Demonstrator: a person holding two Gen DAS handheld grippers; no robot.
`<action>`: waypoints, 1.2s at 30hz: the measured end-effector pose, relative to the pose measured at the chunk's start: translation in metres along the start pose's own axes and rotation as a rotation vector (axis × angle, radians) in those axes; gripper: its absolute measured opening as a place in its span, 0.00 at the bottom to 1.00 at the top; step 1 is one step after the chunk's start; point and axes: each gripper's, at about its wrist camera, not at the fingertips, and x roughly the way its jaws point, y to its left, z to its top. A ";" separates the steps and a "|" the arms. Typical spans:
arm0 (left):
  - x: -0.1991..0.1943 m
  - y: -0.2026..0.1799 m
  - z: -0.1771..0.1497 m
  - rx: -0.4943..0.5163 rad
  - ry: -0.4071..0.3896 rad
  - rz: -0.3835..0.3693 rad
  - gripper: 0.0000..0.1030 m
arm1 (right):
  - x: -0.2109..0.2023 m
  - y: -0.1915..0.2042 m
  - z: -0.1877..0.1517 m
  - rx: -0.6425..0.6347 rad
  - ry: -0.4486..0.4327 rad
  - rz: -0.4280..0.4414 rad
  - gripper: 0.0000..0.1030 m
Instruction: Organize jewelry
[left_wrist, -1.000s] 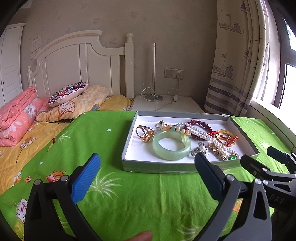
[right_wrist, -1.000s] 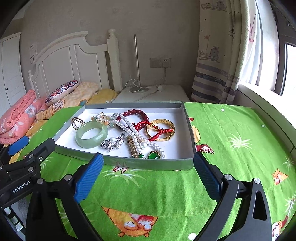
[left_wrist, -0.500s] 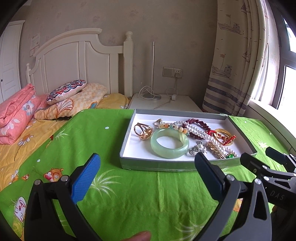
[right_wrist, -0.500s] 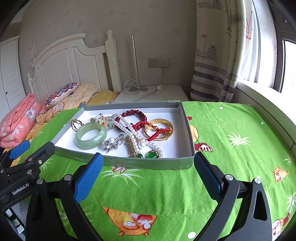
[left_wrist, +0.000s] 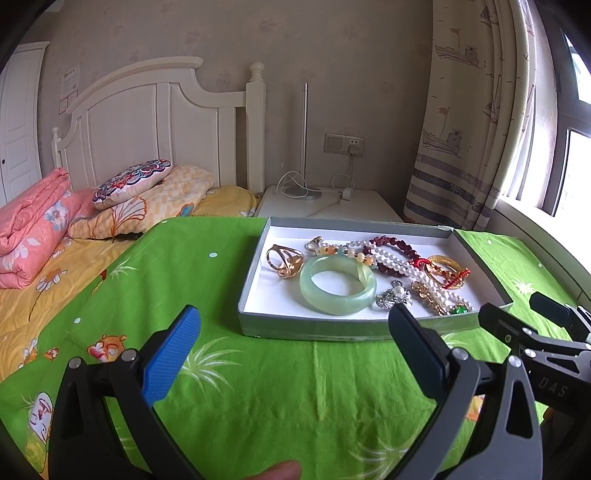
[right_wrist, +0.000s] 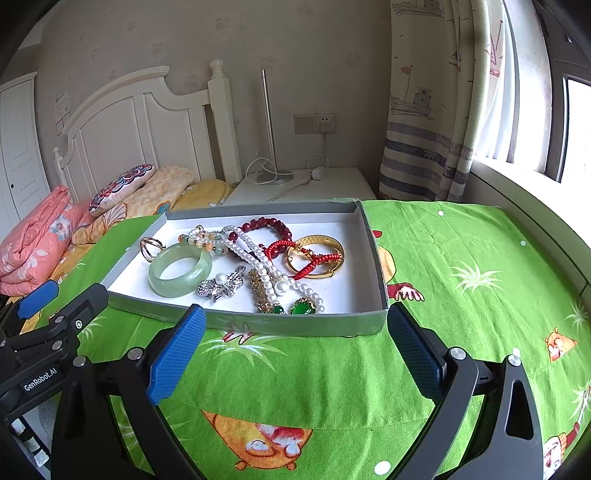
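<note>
Shallow grey tray (right_wrist: 280, 325) on a green cloth (right_wrist: 443, 258), jewelry tangled inside. Jade bangle (right_wrist: 180, 269): rigid, smooth, likely slippery and breakable, best pinched across its band. Pearl strand (right_wrist: 255, 258): limp, snag-prone. Left gripper (left_wrist: 291, 339) and right gripper (right_wrist: 295, 332) spread wide, empty, short of the tray.

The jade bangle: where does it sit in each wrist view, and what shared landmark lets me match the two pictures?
Left wrist: the jade bangle lies right of centre, in the near middle of the grey tray.
Right wrist: jade bangle lies left of centre, at the tray's near left.
Shared landmark: the silver brooch just right of it.
</note>
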 end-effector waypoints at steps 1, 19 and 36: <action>0.000 0.000 0.000 -0.001 0.000 0.000 0.98 | 0.000 0.000 0.000 0.000 0.000 0.000 0.92; 0.000 0.000 0.000 0.002 -0.001 0.001 0.98 | 0.001 0.000 0.000 0.001 0.002 -0.003 0.92; -0.002 -0.001 0.000 0.009 -0.006 0.004 0.98 | 0.001 -0.001 0.000 0.001 0.003 -0.002 0.93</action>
